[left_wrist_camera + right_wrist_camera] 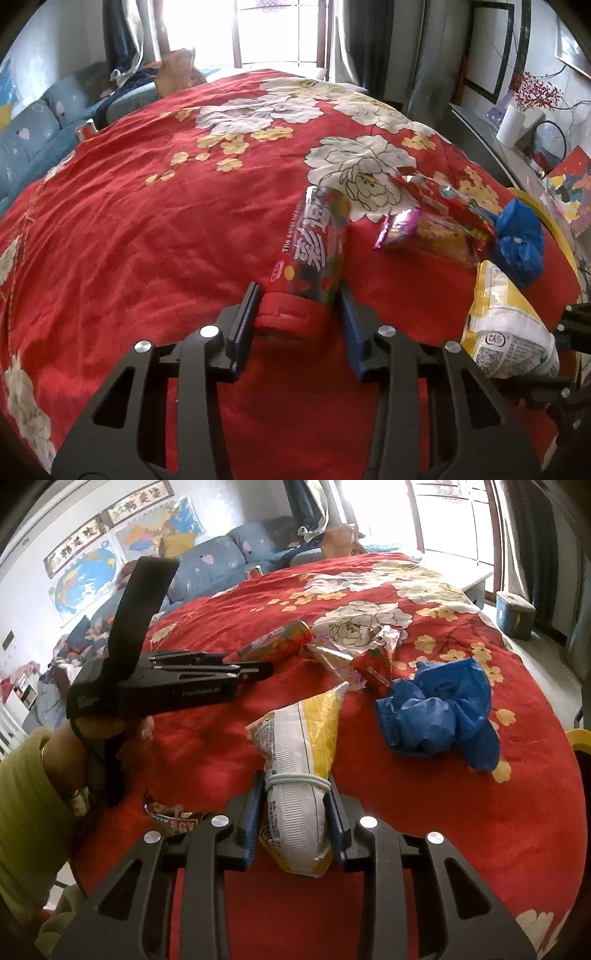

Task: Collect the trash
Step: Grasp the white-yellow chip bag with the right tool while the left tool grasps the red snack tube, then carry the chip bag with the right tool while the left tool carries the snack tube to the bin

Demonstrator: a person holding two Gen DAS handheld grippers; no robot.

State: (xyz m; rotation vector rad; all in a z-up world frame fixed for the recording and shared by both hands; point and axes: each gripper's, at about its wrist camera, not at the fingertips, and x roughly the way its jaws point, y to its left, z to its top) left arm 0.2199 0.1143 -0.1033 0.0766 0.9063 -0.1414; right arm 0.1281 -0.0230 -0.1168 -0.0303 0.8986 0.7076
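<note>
While left tool (297, 306) grips tube (314, 240) lengthwise, right tool (295, 812) clamps snack bag (299, 760).

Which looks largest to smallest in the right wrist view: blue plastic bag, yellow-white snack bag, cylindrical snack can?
1. blue plastic bag and yellow-white snack bag: similar, and the snack bag sits nearer the camera, so unranked.
2. cylindrical snack can: smallest, though farther and partly hidden.

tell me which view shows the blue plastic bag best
Right wrist view: the crumpled blue plastic bag lies whole and unobstructed on the red bedspread. The left wrist view catches it small and distorted near the right edge.
</note>
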